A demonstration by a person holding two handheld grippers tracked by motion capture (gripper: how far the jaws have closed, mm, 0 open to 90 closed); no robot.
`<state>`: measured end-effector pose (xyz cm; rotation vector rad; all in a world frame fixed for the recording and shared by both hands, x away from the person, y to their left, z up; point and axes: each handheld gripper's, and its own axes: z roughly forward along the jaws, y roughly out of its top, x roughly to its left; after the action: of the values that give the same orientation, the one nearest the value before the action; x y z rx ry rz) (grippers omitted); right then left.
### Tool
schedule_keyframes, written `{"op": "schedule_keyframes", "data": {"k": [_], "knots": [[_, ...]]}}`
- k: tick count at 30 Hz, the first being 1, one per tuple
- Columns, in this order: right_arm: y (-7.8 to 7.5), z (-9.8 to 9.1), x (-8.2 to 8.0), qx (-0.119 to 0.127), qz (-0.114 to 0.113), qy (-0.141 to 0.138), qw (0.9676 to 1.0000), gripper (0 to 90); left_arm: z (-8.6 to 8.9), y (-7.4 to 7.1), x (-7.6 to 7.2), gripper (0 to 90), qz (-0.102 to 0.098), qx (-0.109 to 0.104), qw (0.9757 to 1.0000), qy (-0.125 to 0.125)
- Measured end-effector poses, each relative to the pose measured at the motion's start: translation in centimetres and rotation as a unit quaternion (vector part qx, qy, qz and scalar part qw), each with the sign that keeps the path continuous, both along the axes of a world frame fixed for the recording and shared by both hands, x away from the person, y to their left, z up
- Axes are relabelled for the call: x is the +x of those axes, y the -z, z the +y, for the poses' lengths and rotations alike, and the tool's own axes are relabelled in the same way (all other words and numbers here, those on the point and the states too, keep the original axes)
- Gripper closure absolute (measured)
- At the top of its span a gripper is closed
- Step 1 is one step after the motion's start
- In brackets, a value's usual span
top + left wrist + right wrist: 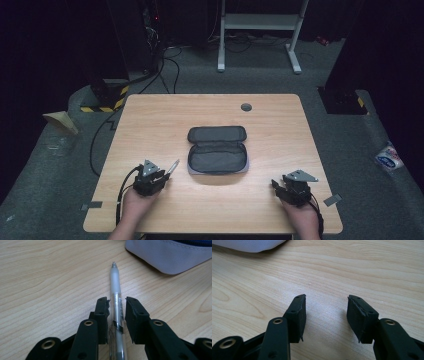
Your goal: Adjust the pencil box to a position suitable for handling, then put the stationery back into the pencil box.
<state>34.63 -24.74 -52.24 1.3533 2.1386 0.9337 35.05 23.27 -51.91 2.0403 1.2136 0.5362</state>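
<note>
Your left gripper [117, 312] has its jaws loose around the pen [116, 293], so squeeze, then carry it to the open case [218, 150].

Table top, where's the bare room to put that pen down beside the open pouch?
On the table, the strip left of the open pouch is bare, as is the far band from the pouch to the grommet hole. It is crowded near the left hand-held gripper, where the pen lies close to the pouch.
</note>
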Motion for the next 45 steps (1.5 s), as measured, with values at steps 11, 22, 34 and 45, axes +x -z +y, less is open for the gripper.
{"op": "schedule_keyframes", "data": {"k": [11, 22, 34, 45], "knots": [[0.0, 0.0, 0.0, 0.000, 0.000, 0.000, 1.0000, 49.4, -0.5, 0.3, 0.1, 75.1, 0.001, 0.003, 1.0000, -0.007], [0.0, 0.0, 0.0, 0.000, 0.000, 0.001, 1.0000, 49.3, -0.4, 0.5, 0.0, 79.0, -0.008, -0.003, 1.0000, -0.002], [0.0, 0.1, 0.0, -0.001, -0.001, 0.000, 1.0000, 48.8, -0.3, -0.3, -0.5, 79.0, -0.034, -0.025, 0.9991, 0.000], [0.0, 0.1, 0.1, -0.001, 0.000, -0.003, 1.0000, 47.2, -0.7, -1.6, -0.2, 79.0, -0.064, -0.026, 0.9975, 0.014]]}}
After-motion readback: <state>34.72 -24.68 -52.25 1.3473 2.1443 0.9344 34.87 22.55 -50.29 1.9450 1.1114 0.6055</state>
